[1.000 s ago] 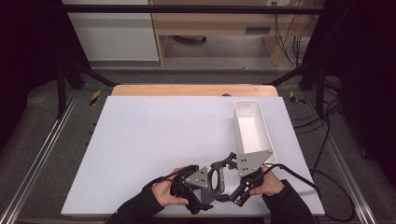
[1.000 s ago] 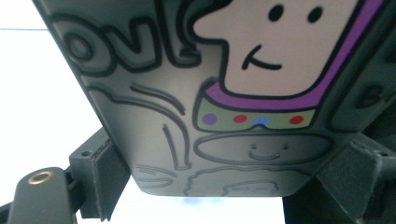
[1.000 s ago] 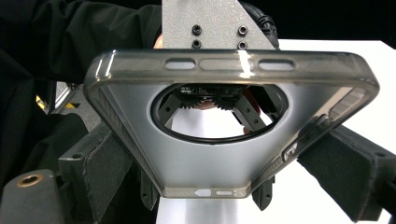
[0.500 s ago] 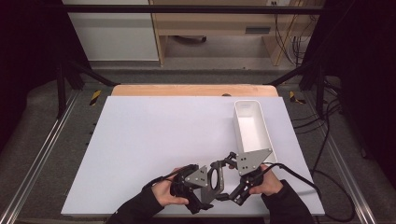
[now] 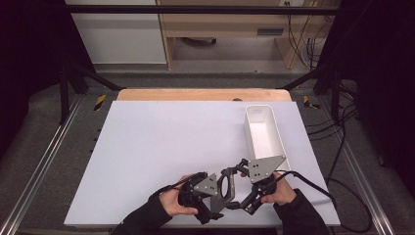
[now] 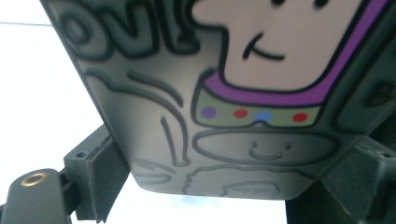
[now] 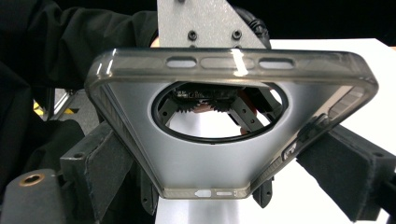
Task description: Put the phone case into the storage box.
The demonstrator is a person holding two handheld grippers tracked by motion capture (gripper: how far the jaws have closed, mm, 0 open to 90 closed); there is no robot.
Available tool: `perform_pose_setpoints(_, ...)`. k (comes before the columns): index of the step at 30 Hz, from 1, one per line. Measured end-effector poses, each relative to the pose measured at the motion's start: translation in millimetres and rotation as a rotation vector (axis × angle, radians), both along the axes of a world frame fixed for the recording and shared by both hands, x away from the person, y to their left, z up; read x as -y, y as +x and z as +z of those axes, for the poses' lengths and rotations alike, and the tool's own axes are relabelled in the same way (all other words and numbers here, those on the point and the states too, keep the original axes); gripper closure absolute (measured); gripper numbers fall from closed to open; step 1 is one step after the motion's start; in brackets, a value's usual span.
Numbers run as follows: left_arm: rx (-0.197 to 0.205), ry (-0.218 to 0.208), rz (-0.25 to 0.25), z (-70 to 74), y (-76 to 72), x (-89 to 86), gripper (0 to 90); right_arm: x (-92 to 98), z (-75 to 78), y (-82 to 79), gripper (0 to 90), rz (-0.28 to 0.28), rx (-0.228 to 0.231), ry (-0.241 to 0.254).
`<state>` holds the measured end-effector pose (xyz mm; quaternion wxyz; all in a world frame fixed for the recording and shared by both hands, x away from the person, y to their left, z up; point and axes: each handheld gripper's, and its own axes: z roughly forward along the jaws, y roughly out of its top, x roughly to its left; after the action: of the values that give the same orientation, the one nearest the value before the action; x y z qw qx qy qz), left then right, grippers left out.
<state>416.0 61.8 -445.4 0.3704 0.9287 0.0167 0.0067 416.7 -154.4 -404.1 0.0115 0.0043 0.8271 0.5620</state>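
1. Phone case [image 7: 219,163]: a smoky, see-through case with a round hole in its back, held above the near edge of the white table [image 5: 161,142], between the two grippers.
2. In the right gripper view the right gripper [image 7: 233,172] has its jaws closed on the case's two long edges, one pad on each side, so it carries the case.
3. In the left gripper view a printed cartoon panel [image 6: 261,98] sits close to the lens, between the left gripper [image 6: 224,186]'s jaws. It reaches both pads, but I cannot tell whether they press it. Whether the panel is the case's outer face or a separate insert I also cannot tell.
4. From above, the left hand [image 5: 178,201] and right hand [image 5: 281,192] are close together, the grippers facing each other with the case's ring [image 5: 226,183] between them.
5. A white bin [image 5: 266,134] stands well apart from the case, toward the table's far right; I see nothing in it.
6. Judged step: a hand-over or joint hold of the case in mid-air, not yet set down.
7. The next move likely calls for one gripper to hold firm before the other lets go, then a level carry toward the bin. The risk is that the soft case flexes and slips from the pads.
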Motion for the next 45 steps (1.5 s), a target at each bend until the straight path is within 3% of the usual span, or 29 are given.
perform_pose_setpoints(9,0.0,0.001,0.024,1.1,0.6,-3.5,5.8,4.0,3.8,0.9,12.0,-0.02,-0.003,0.003)
perform_pose_setpoints(22,0.006,-0.032,0.113,8.4,6.1,-23.0,3.2,15.3,9.4,5.4,11.9,-0.117,0.01,0.003)
perform_pose_setpoints(31,0.019,-0.088,0.232,14.5,11.3,-40.4,0.0,24.6,12.5,10.2,11.8,-0.212,-0.001,0.024)
perform_pose_setpoints(39,0.038,-0.162,0.38,19.5,17.7,-63.0,0.0,27.8,14.1,12.1,11.7,-0.288,-0.005,0.026)
perform_pose_setpoints(45,0.057,-0.215,0.453,22.7,18.8,-79.7,0.0,33.5,15.3,14.6,11.7,-0.35,-0.017,0.044)
